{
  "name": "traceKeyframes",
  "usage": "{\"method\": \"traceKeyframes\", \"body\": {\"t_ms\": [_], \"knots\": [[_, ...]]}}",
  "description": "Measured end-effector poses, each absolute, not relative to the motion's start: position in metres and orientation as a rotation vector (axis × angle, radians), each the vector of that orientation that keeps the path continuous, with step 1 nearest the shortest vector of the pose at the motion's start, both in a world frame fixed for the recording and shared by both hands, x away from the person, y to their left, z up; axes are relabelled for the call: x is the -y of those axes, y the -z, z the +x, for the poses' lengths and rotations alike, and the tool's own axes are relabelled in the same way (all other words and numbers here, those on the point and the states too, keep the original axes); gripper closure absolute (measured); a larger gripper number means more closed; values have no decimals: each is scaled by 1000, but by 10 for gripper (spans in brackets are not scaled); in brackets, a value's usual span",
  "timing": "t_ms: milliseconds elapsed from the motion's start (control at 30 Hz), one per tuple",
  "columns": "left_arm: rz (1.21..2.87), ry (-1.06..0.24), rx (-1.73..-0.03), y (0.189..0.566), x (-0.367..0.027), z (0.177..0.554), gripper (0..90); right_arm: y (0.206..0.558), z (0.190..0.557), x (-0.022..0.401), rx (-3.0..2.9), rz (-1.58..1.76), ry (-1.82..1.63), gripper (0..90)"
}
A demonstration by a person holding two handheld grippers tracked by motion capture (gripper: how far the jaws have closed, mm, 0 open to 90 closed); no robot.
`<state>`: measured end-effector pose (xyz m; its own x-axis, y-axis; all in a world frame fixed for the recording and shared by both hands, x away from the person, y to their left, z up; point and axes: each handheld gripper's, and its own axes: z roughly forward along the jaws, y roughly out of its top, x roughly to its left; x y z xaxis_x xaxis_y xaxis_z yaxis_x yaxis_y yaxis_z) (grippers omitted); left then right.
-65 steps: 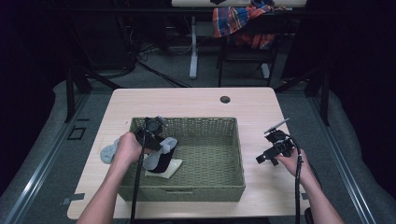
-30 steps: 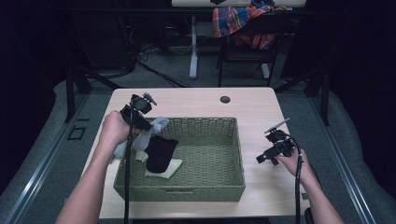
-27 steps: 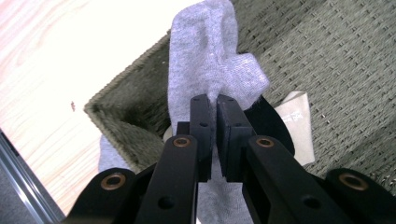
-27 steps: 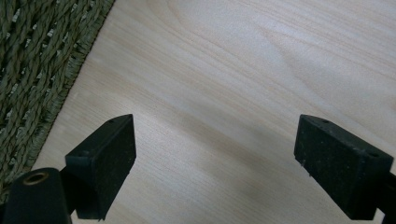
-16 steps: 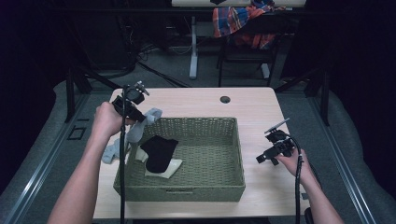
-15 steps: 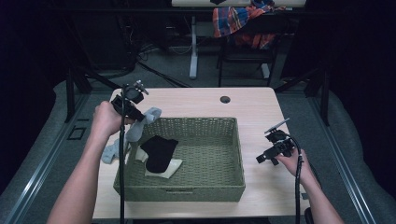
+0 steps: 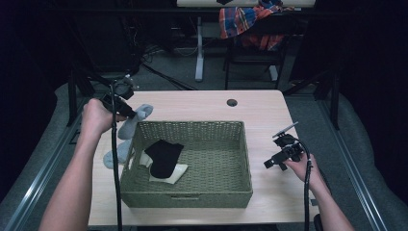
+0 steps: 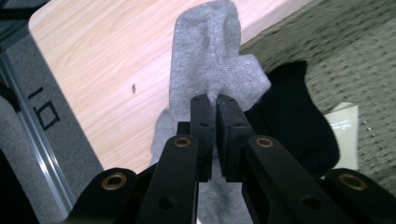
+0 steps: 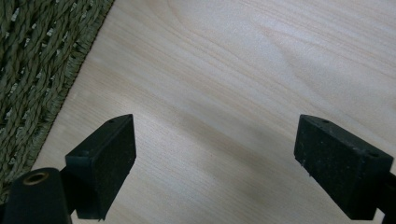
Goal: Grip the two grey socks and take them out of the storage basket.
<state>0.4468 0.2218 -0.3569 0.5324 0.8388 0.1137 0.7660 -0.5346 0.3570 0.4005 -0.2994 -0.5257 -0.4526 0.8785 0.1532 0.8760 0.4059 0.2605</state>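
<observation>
The left gripper (image 7: 126,111) has moved further out past the left rim of the basket (image 7: 192,126), jaws pinched tight on the grey sock (image 8: 212,70), which hangs over the table (image 7: 192,103). The right gripper (image 7: 272,162) stays low beside the basket, jaws wide apart, empty
</observation>
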Motion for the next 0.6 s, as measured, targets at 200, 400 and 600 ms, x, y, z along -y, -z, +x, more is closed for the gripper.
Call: {"method": "traceKeyframes", "body": {"t_ms": [200, 400, 600], "knots": [[2457, -418, -1430, 361, -246, 450, 863, 526, 401, 299, -2626, 1642, -476, 125], [2412, -406, -1516, 370, -267, 451, 863, 526, 401, 299, -2621, 1644, -476, 125], [2371, -405, -1589, 386, -282, 452, 863, 526, 401, 299, -2626, 1642, -476, 125]]}}
